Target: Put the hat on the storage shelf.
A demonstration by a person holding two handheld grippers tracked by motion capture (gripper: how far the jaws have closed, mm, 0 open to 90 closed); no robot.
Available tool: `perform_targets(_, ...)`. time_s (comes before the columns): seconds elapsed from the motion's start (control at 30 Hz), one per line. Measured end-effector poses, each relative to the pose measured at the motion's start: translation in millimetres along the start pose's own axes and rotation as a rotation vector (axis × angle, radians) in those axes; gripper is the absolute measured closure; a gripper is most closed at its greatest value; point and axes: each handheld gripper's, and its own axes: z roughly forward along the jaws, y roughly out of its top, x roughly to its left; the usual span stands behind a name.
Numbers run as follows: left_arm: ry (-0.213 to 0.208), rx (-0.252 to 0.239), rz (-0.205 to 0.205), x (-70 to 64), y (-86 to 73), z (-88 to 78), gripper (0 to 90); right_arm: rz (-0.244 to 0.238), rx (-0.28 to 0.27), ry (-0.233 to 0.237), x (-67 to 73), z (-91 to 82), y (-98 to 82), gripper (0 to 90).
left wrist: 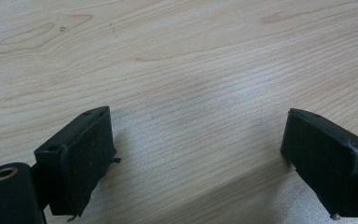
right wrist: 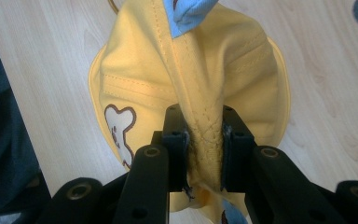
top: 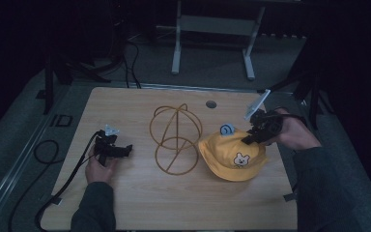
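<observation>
Your right gripper (right wrist: 204, 140): jaws pinched tight on a ridge of fabric at the crown of the yellow hat (right wrist: 140, 65), seam bunched up btwn the pads. Cloth fills the whole gap, so closed as far as the fabric allows. In high view the same gripper (top: 248, 140) comes in from the right side, tips down on top of the hat (top: 232, 166), your right hand (top: 292, 131) behind it.

Hat sits on the wooden table (top: 140, 203), right of centre, brim flat on the surface. Bear face patch (top: 241, 159) on the near side, small blue ear (top: 227, 129) at the far side. Just left of it, a gold wire hat stand (top: 176, 137), lying on the table, its ring close to the brim; touching or not, can't tell.

Your left gripper (left wrist: 196, 154): jaws spread wide apart, nothing btwn them, bare wood grain (left wrist: 191, 60) below. High view puts it (top: 125, 148) at the table's left, low over the surface, well apart from stand and hat, your left hand (top: 100, 166) gripping it.
</observation>
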Motion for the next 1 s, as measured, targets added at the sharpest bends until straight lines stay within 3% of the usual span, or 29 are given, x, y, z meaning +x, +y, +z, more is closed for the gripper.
perform_targets(0.33, 0.0, 0.0, 0.0, 0.0, 0.0, 0.0, 9.2, 0.008, -0.07, -0.027, -1.3, -21.9, -6.2, 75.9)
perform_targets(1.0, 0.0, 0.0, 0.0, 0.0, 0.0, 0.0, 9.2, 0.004, -0.115, -0.033, -1.9, -40.7, -9.5, 76.0)
